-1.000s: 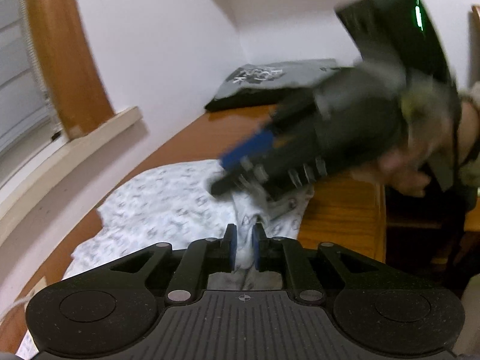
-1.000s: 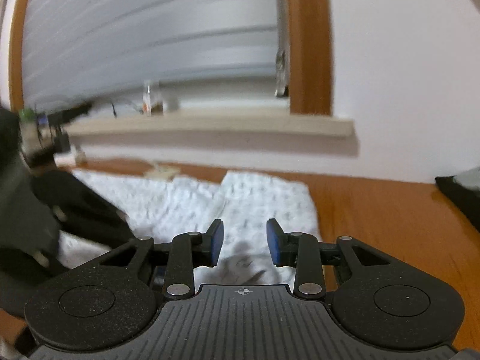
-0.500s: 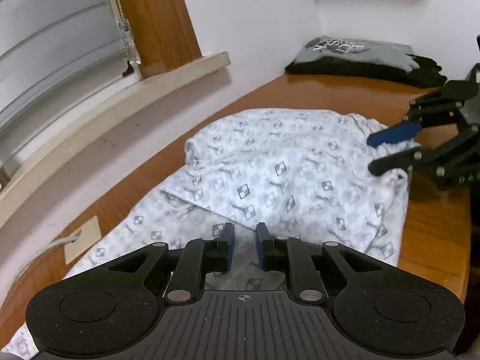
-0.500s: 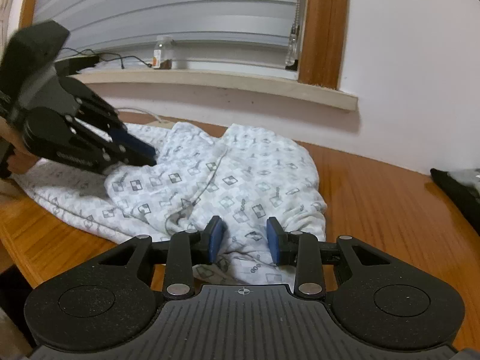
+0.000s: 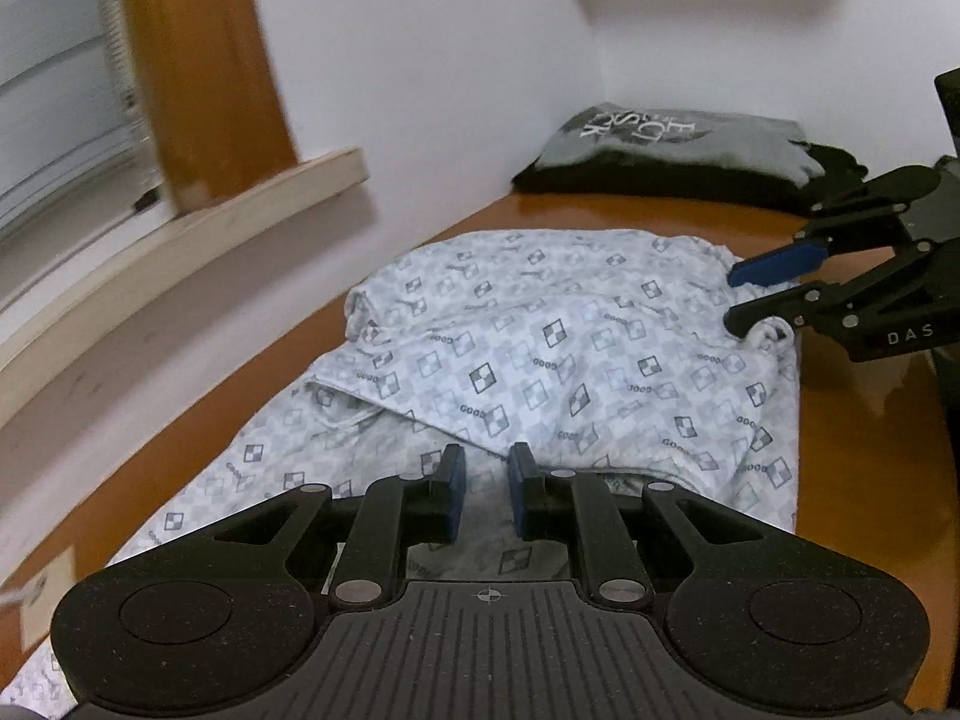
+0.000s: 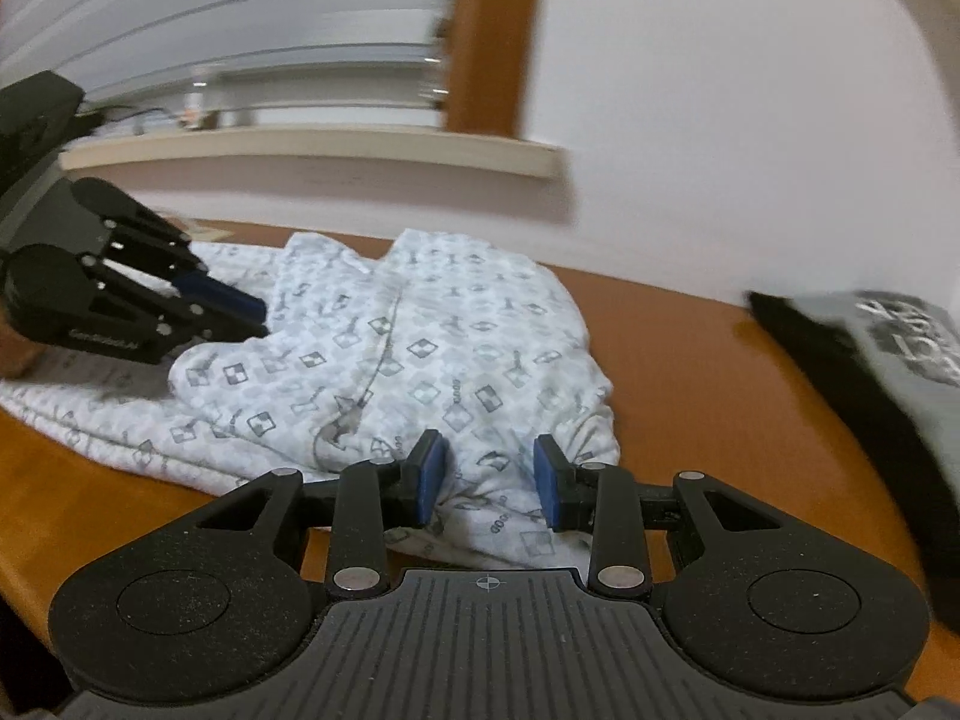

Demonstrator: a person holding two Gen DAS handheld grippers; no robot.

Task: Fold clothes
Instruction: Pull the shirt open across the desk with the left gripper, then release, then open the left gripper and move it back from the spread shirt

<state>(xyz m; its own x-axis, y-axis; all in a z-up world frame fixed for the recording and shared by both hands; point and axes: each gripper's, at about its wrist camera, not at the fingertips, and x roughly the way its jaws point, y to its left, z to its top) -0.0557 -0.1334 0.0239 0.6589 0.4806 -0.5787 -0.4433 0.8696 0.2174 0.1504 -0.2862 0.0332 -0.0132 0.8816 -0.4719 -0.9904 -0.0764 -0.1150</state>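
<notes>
A white garment [image 5: 576,360] with a grey check print lies partly folded on the orange-brown desk [image 5: 870,450], along the wall under a pale window sill [image 5: 198,228]. Its top layer is doubled over the part below, with a rumpled fold edge across the middle.

The left gripper [image 5: 485,495] sits low over the near end of the garment. Its blue-padded fingers [image 5: 453,492] stand a narrow gap apart, with patterned cloth seen in the gap below them; whether they pinch it, I cannot tell. From the right wrist view this gripper [image 6: 252,315] reaches in from the left, tips at the edge of the folded layer.

The right gripper [image 6: 489,480] hangs over the other end of the garment, fingers [image 6: 429,477] spread wider, with bunched cloth between them but no pad seen pressing on it. From the left wrist view it [image 5: 744,294] comes in from the right, tips at the garment's far right corner.

A folded grey shirt [image 5: 678,141] with white lettering rests on a black garment [image 5: 648,183] at the far end of the desk by the wall corner, well apart from the white one.
</notes>
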